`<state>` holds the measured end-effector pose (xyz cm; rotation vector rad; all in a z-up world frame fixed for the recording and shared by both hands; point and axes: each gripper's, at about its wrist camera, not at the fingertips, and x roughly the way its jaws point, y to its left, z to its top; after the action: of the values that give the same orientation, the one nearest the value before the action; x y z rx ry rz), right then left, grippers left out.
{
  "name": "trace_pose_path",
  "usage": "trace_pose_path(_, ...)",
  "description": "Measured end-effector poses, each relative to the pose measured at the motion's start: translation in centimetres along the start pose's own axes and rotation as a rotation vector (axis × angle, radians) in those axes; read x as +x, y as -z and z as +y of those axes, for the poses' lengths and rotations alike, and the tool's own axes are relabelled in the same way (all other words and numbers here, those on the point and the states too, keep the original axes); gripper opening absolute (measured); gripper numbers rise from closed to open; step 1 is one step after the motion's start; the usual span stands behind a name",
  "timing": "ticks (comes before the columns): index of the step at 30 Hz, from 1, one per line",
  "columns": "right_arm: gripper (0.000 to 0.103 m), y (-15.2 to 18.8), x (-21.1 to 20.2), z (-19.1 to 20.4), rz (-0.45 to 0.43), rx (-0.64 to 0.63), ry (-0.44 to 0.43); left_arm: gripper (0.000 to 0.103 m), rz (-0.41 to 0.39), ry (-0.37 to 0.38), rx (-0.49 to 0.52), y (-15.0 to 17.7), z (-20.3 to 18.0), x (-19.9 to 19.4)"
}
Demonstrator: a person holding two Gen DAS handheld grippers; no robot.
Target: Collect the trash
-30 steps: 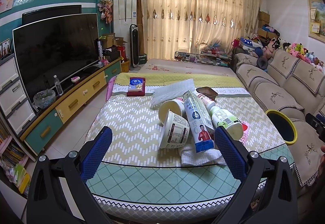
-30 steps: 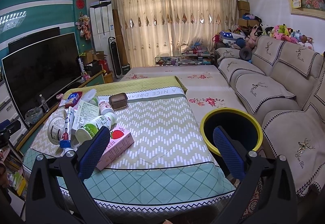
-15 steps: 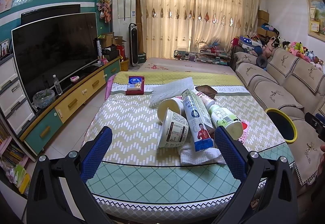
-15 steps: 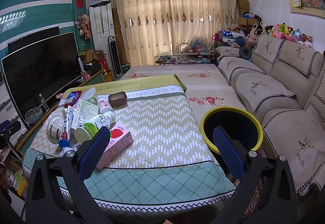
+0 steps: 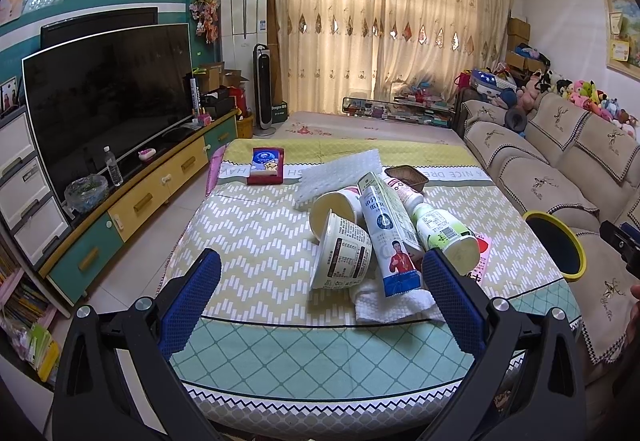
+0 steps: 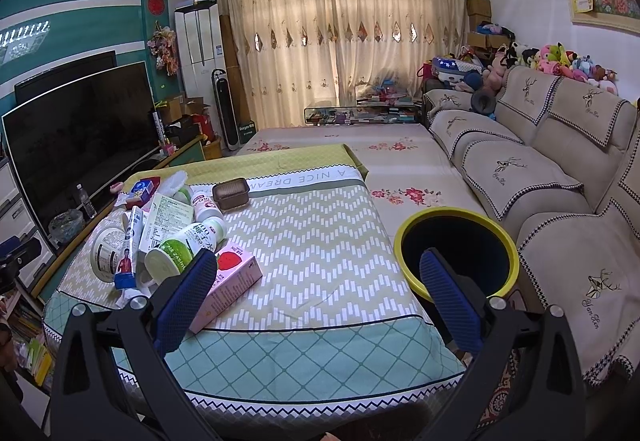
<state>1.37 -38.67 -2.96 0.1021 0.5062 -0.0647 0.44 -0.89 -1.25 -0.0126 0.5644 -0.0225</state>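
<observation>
Both the left gripper [image 5: 320, 273] and the right gripper [image 6: 318, 269] hang over the near edge of the bench [image 6: 320, 241], jaws wide and empty. The trash lies heaped on the bench's left side: a paper cup [image 5: 340, 255], a milk carton [image 5: 386, 229], a green bottle [image 5: 444, 237], a pink box [image 6: 230, 285]. A yellow-rimmed bin [image 6: 456, 253] stands just right of the bench, beside the sofa [image 6: 560, 181].

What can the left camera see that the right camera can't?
Only the left view shows the white towel spread flat under the pile. Only the right view shows the whole pink strawberry carton and looks down into the yellow-rimmed bin. Both show the paper cup, milk carton, green bottle and open blue fingers.
</observation>
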Motion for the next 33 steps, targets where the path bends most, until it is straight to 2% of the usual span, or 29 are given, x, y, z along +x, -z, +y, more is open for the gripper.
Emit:
trace_pose_path(17, 0.097, -0.1, 0.0, 0.0, 0.003, 0.000, -0.001, 0.099, 0.006, 0.001, 0.003, 0.3, 0.0, 0.2)
trace_pose_path(24, 0.097, 0.9, 0.8, 0.2, 0.014, -0.009, -0.011, 0.099, 0.017, 0.001, 0.000, 0.3, 0.2, 0.5)
trace_pose_path(28, 0.097, 1.0, 2.2, 1.5, 0.021, -0.037, -0.059, 0.099, 0.036, -0.002, -0.003, 0.4, 0.3, 1.2)
trace_pose_path(33, 0.097, 1.4, 4.2, 4.6, 0.051, -0.101, -0.175, 0.099, 0.051, 0.001, -0.009, 0.5, 0.6, 1.9)
